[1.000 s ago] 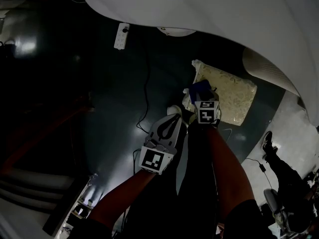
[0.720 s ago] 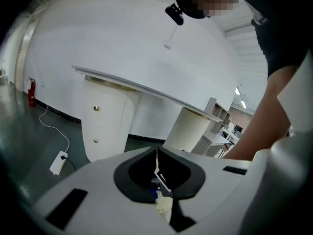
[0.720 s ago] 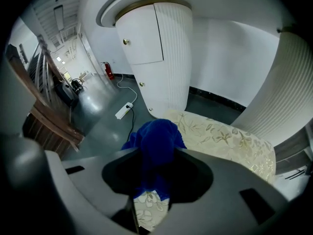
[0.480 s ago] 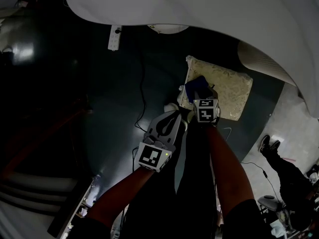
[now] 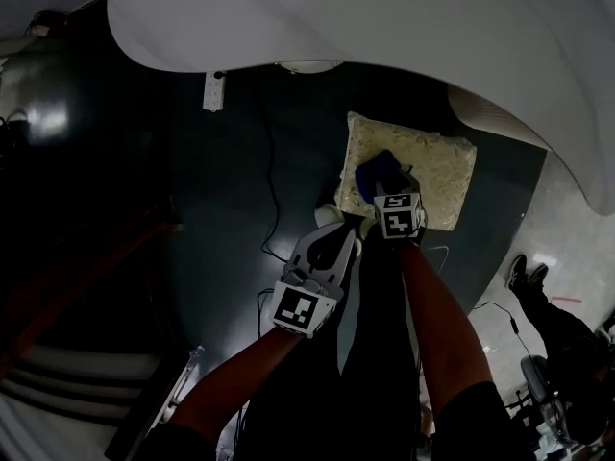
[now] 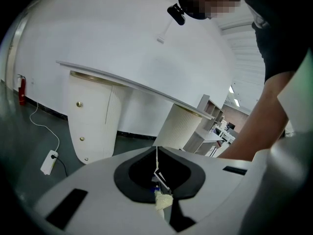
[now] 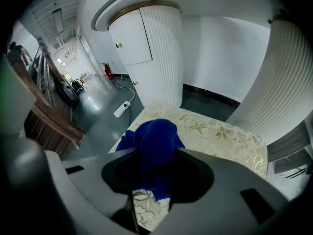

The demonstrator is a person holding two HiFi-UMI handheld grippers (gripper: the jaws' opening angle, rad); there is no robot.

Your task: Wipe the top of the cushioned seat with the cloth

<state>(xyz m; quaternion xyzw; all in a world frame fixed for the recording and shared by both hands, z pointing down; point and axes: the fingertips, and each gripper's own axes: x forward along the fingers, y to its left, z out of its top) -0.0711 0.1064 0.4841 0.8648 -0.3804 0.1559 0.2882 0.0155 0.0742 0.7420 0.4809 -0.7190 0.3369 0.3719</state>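
Note:
The cushioned seat [image 5: 432, 176] is a cream, floral-patterned square pad low on the dark floor, and it fills the middle of the right gripper view [image 7: 220, 136]. A blue cloth [image 5: 377, 172] rests on its near left part. My right gripper [image 5: 388, 192] is shut on the cloth [image 7: 155, 146], which bulges up between the jaws and hangs below them over the seat. My left gripper [image 5: 337, 231] hovers to the left of the seat above the floor. Its jaws are shut, meeting at a thin seam [image 6: 157, 161], with nothing held.
A large curved white counter [image 5: 384, 27] overhangs the far side, on ribbed white pillars [image 7: 161, 53]. A power strip [image 5: 213, 89] and its cable [image 5: 274, 181] lie on the floor to the left. Wooden steps [image 5: 67, 286] are at far left, and a person's shoes [image 5: 524, 272] at right.
My right gripper has carried the blue cloth from the seat's left edge further onto its top. The left gripper stays beside it, still shut.

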